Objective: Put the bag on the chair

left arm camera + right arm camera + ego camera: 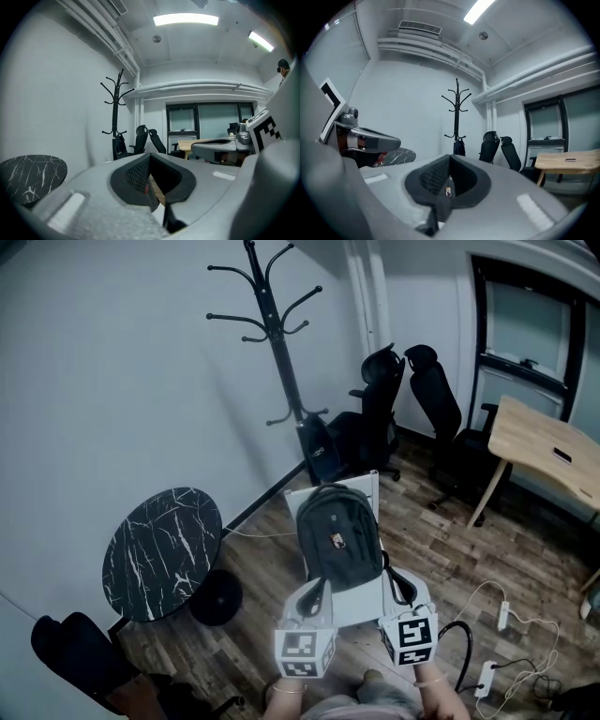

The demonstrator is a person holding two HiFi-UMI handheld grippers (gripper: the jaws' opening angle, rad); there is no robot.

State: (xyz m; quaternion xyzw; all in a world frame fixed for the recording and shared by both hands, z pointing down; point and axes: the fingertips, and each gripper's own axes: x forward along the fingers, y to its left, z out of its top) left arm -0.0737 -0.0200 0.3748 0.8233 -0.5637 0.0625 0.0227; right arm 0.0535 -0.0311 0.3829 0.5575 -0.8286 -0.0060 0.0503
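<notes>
White chair (364, 486) is seen straight ahead of left hand-held gripper (315, 589) and right hand-held gripper (397, 579). Its seat lies just beyond the jaws and its backrest is at the far side. Dark bag (337, 535) is held over that seat, ahead of the two grippers and between them, close to the backrest. Contact with the seat cannot be told. The bag's long axis is run away from the grippers, top end far, strap end near. Left hand-held gripper is fully closed, with a shoulder strap (167, 220) pinched at the jaw tips. Right hand-held gripper is likewise closed on the other strap (436, 214). Both are about equally near the bag, one at each side of its near end. Judged: the bag needs to be lowered forward and down onto the seat, and both straps then let go.
</notes>
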